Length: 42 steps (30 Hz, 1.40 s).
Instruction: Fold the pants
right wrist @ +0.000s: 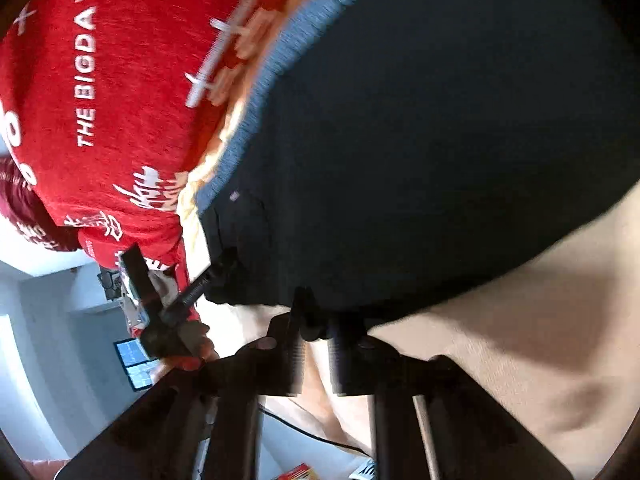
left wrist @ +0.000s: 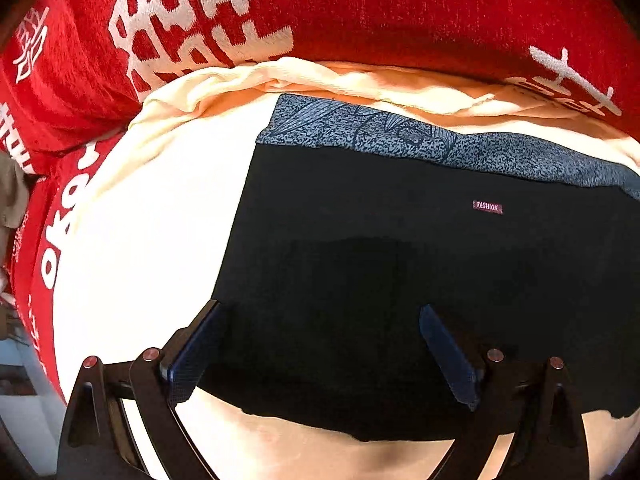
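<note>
Black pants (left wrist: 360,264) with a grey patterned waistband (left wrist: 400,136) and a small "FASHION" label lie flat on a cream sheet (left wrist: 152,216). My left gripper (left wrist: 320,344) is open, its blue-padded fingers spread low over the pants' near edge, holding nothing. In the right wrist view the pants (right wrist: 420,140) fill the upper right. My right gripper (right wrist: 320,320) is shut on the pants' near hem, fabric bunched between its fingers. The left gripper (right wrist: 200,280) also shows there at the pants' corner.
A red blanket with white lettering (left wrist: 360,12) lies beyond the sheet and wraps the left side (right wrist: 100,100). The cream sheet's far edge is rumpled (left wrist: 320,76). Floor and a window show lower left in the right wrist view.
</note>
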Available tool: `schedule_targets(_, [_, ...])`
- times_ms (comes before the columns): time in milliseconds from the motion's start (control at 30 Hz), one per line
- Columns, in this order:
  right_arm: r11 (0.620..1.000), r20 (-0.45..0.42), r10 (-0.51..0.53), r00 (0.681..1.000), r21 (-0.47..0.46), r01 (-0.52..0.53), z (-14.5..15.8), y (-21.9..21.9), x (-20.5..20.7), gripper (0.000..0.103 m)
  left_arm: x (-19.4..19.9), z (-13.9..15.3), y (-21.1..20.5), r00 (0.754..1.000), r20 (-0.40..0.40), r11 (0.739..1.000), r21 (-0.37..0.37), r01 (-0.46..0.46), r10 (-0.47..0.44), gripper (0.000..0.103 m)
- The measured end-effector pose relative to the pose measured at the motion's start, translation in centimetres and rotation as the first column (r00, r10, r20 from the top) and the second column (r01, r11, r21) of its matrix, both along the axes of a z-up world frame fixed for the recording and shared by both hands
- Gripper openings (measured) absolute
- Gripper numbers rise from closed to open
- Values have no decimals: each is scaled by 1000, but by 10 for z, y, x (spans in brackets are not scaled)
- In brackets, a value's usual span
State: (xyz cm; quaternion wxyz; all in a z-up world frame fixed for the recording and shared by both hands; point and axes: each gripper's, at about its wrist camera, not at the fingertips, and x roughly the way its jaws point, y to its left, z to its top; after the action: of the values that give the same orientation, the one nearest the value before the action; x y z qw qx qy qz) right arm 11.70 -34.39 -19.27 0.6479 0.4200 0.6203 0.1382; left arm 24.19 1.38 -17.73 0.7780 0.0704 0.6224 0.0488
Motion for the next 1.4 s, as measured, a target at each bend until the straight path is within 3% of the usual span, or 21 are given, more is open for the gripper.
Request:
schedule_targets(67, [993, -4, 86, 996, -83, -86, 6, 10, 0, 9, -1, -3, 3, 1000, 0, 1000, -14, -4, 4, 101])
schedule_targets(133, [970, -64, 149, 987, -184, -158, -7, 18, -5, 9, -1, -4, 7, 1000, 0, 1000, -19, -15, 15, 103])
schedule_targets(200, [967, -94, 154, 984, -190, -170, -17, 17, -10, 9, -1, -3, 9, 1000, -8, 999, -28, -28, 27, 103])
schedule_targets(267, [961, -144, 170, 975, -193, -196, -13, 17, -10, 24, -3, 2, 9, 1000, -12, 1000, -14, -24, 24, 103])
schedule_targets(300, [947, -174, 206, 963, -212, -241, -9, 20, -9, 24, -4, 4, 12, 1000, -11, 1000, -12, -23, 23, 103])
schedule_targets(367, [917, -139, 292, 946, -239, -318, 13, 23, -4, 25, -9, 15, 14, 999, 5, 999, -38, -33, 33, 103])
schedule_targets(467, [865, 2, 429, 903, -291, -410, 56, 45, 31, 28, -9, 19, 38, 997, 18, 993, -82, -79, 81, 103])
schedule_targets(567, [803, 125, 559, 820, -330, -497, 82, 90, 90, 41, -15, 26, 52, 990, 25, 984, -123, -131, 135, 103])
schedule_targets(633, [744, 163, 646, 746, -353, -567, 85, 125, 124, 43, -19, 32, 62, 985, 39, 976, -148, -159, 166, 103])
schedule_targets(833, [532, 164, 840, 517, -435, -726, 56, 245, 201, 43, -35, 29, 98, 957, 9, 918, -287, -275, 289, 103])
schedule_targets(933, [447, 138, 888, 438, -475, -758, 35, 281, 214, 43, -38, 21, 113, 949, 2, 895, -331, -298, 316, 103])
schedule_targets(1033, [385, 108, 917, 384, -492, -781, 11, 307, 224, 43, -34, 10, 125, 939, -24, 848, -421, -322, 344, 103])
schedule_targets(1100, [351, 83, 928, 362, -516, -781, -5, 322, 231, 43, -29, 3, 128, 937, -27, 827, -462, -320, 347, 103])
schedule_targets(1233, [327, 48, 933, 357, -527, -784, -28, 334, 241, 43, -26, -2, 115, 947, -14, 827, -482, -289, 322, 103])
schedule_targets(1300, [335, 48, 931, 362, -505, -795, -35, 336, 247, 43, -23, -3, 112, 951, 8, 831, -489, -267, 310, 101])
schedule_targets(1333, [343, 44, 928, 370, -491, -801, -37, 337, 249, 43, -22, -2, 110, 953, 19, 831, -494, -254, 303, 89])
schedule_targets(1400, [359, 21, 920, 392, -447, -819, -41, 340, 253, 14, -19, 0, 107, 955, 23, 837, -488, -247, 295, 83])
